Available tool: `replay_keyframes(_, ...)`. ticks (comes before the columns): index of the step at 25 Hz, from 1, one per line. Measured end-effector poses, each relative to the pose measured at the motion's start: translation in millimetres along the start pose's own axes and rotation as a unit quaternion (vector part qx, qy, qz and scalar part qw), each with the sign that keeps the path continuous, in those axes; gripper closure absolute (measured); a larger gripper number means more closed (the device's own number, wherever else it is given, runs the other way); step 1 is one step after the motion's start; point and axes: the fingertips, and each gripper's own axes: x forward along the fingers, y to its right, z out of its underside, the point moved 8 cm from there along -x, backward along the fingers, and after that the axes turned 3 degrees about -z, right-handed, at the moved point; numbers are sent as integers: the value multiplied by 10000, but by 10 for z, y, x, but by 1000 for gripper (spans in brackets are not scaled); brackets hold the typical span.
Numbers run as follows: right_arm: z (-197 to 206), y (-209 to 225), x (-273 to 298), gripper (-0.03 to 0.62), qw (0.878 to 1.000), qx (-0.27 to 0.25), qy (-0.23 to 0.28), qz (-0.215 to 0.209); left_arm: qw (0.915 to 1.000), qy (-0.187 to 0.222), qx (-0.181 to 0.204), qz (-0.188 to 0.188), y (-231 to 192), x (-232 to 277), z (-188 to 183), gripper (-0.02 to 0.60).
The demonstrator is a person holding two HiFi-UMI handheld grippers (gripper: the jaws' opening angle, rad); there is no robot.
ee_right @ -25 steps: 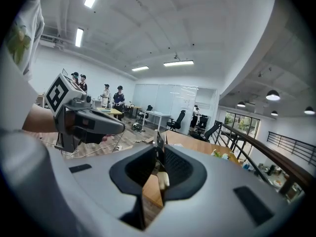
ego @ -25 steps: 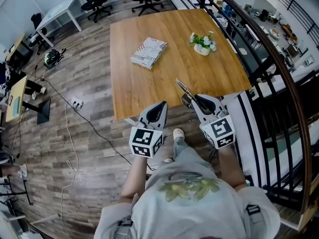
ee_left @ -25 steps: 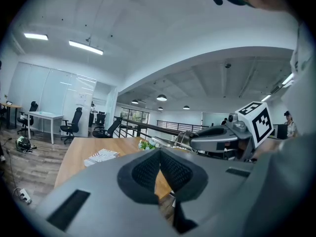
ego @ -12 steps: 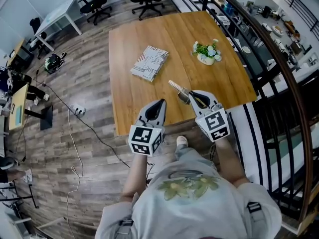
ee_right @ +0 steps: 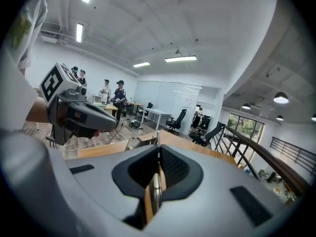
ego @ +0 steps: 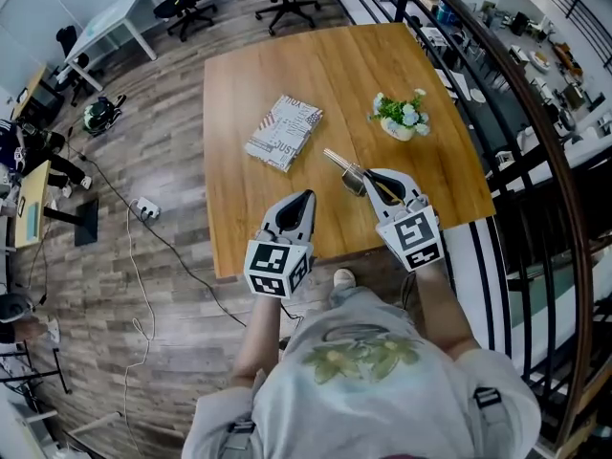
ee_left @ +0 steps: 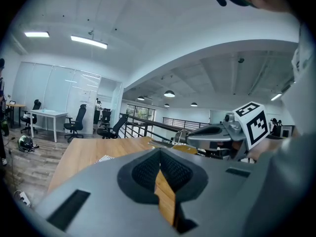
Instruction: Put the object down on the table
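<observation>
My right gripper [ego: 369, 176] is shut on a slim metal utensil [ego: 341, 163] that sticks out forward and left over the near part of the wooden table [ego: 251, 84]. In the right gripper view the utensil's shiny shaft [ee_right: 154, 189] is pinched between the dark pads. Beside it on the left, my left gripper [ego: 307, 197] is shut with nothing in it, its tip over the table's near edge. The left gripper view shows its pads [ee_left: 148, 172] closed together, with the right gripper's body [ee_left: 210, 134] to the right.
A folded printed magazine [ego: 283, 132] lies mid-table, and a small potted plant [ego: 401, 117] stands at the right. A dark curved railing [ego: 521, 132] runs along the table's right side. Office chairs [ego: 182, 3], a white desk [ego: 110, 27] and floor cables [ego: 134, 256] lie to the left.
The person has stepped closer to the table. Both grippers have moved forward from the near edge to over the tabletop, the right one still carrying the utensil.
</observation>
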Motion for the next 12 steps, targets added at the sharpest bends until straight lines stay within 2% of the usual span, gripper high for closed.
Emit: replay_keyframes(12,66,490,139,580,9998,-7,-32,215,9998,-58,-204,-21,-164,444,0,568)
